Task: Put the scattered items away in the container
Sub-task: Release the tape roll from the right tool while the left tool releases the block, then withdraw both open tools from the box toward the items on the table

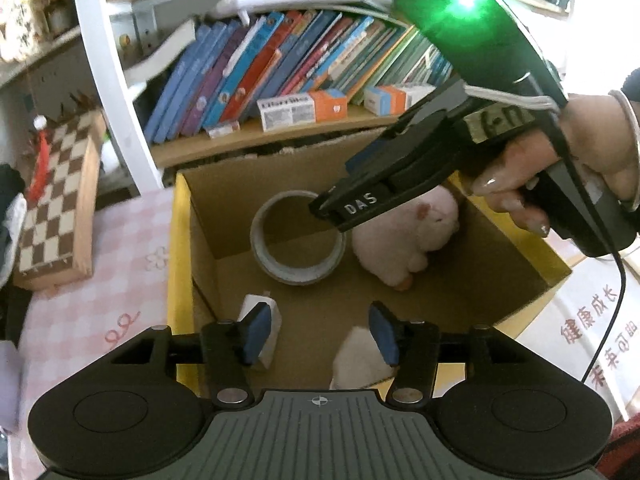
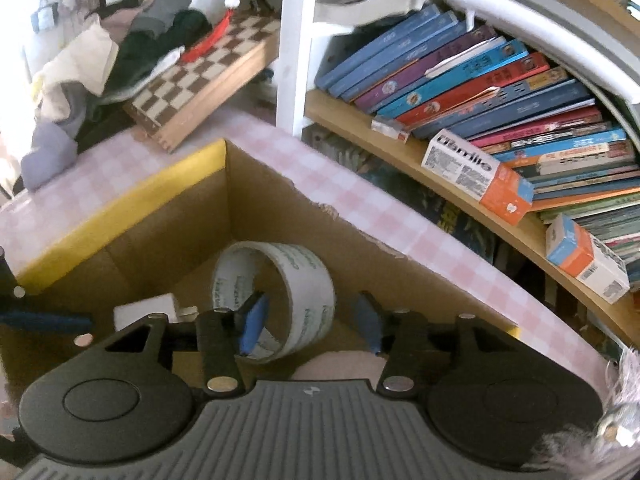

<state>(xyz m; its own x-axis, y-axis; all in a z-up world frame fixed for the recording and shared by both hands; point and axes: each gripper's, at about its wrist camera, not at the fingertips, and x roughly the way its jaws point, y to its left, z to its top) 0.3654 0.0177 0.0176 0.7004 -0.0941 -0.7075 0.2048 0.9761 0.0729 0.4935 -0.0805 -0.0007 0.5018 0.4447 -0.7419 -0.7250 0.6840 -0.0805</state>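
Note:
An open cardboard box (image 1: 182,248) with yellow rim sits on a pink checked tablecloth. Inside lie a roll of tape (image 1: 298,276), a pink plush toy (image 1: 408,236), a small white block (image 1: 266,316) and a white soft item (image 1: 360,360). My left gripper (image 1: 320,330) is open and empty above the box's near end. My right gripper (image 2: 310,326) is open over the box, its jaws astride the tape roll (image 2: 298,276) without gripping it. The right gripper also shows in the left wrist view (image 1: 332,210), tips at the roll's rim.
A bookshelf (image 1: 280,132) with leaning books and small cartons stands behind the box. A wooden chessboard (image 1: 56,200) lies left of the box, next to a pile of clothes (image 2: 100,52). A white upright post (image 2: 298,40) rises by the shelf.

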